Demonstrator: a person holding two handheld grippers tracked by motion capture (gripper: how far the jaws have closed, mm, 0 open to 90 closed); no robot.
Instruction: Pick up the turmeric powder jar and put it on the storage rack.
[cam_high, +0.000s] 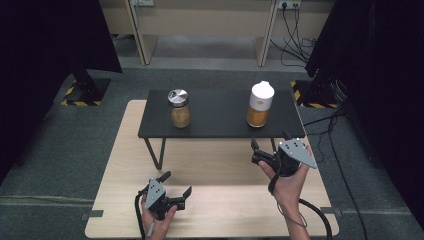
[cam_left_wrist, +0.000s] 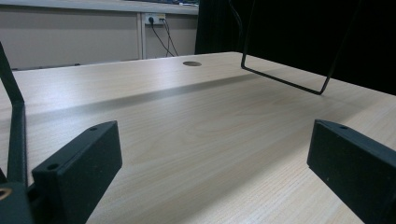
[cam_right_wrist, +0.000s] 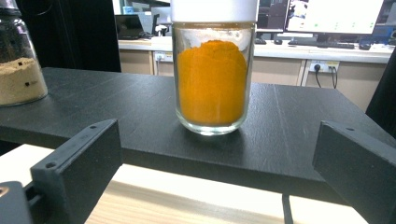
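My right gripper (cam_high: 271, 146) gapes before orange jar (cam_right_wrist: 213, 74) (upright on shelf (cam_high: 220, 122)); left gripper (cam_high: 176, 186) gapes too, over table (cam_left_wrist: 210, 135).

We identify 1 glass jar (cam_high: 260, 106) with a white cap, standing upright near the right end of the black shelf (cam_high: 220, 122). In the right gripper view the jar (cam_right_wrist: 213, 77) has clear straight walls and a thick glass base, and holds orange powder that fills most of its height, heaped higher at the middle. The base rests flat on the shelf (cam_right_wrist: 289, 126), near its front edge.
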